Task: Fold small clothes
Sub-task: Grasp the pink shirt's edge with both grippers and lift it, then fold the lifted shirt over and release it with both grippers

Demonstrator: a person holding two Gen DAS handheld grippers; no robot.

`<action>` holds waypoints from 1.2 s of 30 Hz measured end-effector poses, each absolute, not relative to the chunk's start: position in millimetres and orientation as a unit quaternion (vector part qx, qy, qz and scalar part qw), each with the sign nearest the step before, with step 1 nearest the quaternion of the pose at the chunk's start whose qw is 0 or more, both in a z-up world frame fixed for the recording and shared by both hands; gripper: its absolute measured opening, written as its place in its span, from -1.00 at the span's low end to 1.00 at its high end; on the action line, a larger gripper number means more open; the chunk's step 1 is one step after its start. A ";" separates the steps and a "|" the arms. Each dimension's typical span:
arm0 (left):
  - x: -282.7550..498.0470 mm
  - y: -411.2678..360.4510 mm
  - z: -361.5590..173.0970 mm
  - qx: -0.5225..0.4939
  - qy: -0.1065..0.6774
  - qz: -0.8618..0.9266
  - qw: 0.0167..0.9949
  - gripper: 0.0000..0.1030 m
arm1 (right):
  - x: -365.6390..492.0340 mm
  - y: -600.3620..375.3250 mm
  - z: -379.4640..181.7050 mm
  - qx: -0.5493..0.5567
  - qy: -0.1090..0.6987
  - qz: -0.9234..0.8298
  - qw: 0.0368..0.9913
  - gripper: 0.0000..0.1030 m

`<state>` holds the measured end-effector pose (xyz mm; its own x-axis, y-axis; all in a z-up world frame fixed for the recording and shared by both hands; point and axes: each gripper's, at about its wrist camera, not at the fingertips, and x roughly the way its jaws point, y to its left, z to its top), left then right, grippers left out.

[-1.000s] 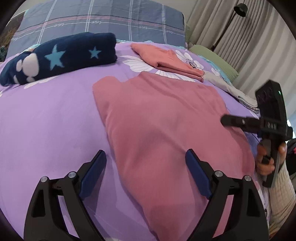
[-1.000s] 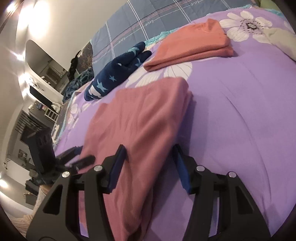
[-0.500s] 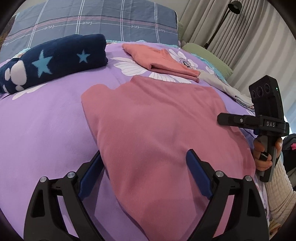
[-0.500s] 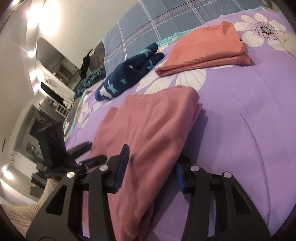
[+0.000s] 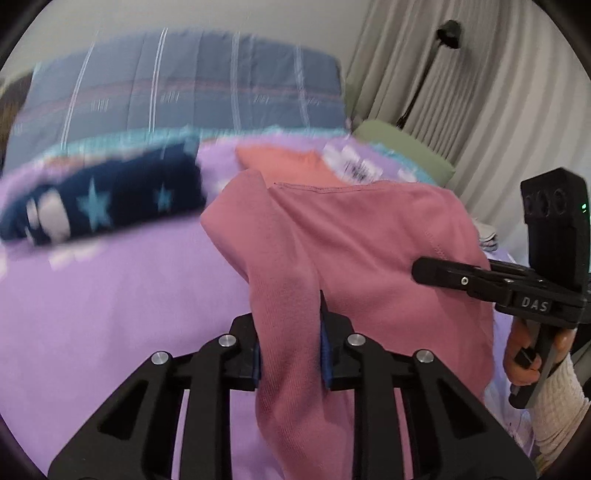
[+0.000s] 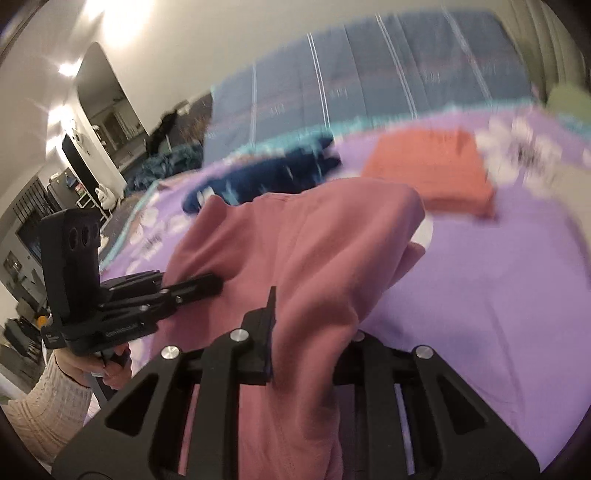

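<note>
A pink garment (image 5: 369, 251) is lifted by its near edge off the purple bed cover (image 5: 110, 295). My left gripper (image 5: 290, 343) is closing, and its blue pads press on a bunched fold of the garment. My right gripper (image 6: 310, 343) is also closing on the garment (image 6: 303, 251); cloth drapes over and hides its right finger. Each gripper shows in the other's view: the right gripper (image 5: 417, 269) against the cloth's right side, the left gripper (image 6: 218, 282) at its left side.
A navy star-patterned garment (image 5: 103, 206) and a folded orange garment (image 5: 288, 166) lie farther back on the bed. A blue plaid pillow (image 5: 184, 92) lies behind them. A green cushion (image 5: 402, 147), curtains (image 5: 480, 92) and a floor lamp (image 5: 448, 29) are at the right.
Both grippers went from open around the flat pink garment's near edge to closed on it. Both rose, pulling the cloth up off the bed into hanging folds.
</note>
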<state>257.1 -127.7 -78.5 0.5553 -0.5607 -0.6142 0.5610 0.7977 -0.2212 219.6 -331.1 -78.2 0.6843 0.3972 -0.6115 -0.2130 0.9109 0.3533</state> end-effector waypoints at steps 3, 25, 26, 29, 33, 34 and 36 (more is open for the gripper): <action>253.4 -147.1 -34.1 0.029 0.302 -0.327 0.895 -0.55 | 206.6 -336.8 -39.7 0.114 0.311 0.149 0.932 -0.65; 431.8 -301.7 56.8 0.153 0.214 -0.220 0.939 -0.53 | 386.8 -451.7 40.1 0.131 0.198 0.026 0.971 -0.65; 440.8 -304.0 51.2 0.157 0.215 -0.206 0.942 -0.38 | 394.0 -451.8 35.2 0.131 0.199 0.026 0.971 -0.62; 465.2 -305.4 22.4 0.197 0.203 -0.088 0.955 0.43 | 427.5 -461.1 1.6 0.140 0.219 -0.013 0.965 0.52; 486.9 -284.8 -44.2 0.184 0.296 -0.107 0.931 0.45 | 461.8 -491.7 -99.5 0.193 0.380 -0.130 0.895 0.18; 488.0 -281.1 -57.5 0.186 0.310 -0.121 0.924 0.46 | 459.4 -497.0 -123.0 0.212 0.407 -0.138 0.878 0.13; 484.5 -277.0 -97.0 0.214 0.344 -0.142 0.903 0.48 | 450.2 -500.4 -160.0 0.226 0.438 -0.132 0.860 0.13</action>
<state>484.5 -277.0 -97.0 0.7234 -0.1089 -0.6818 0.4029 0.8685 0.2888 450.2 -500.4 -160.0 0.5806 -0.0296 -0.8137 0.4251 0.8633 0.2719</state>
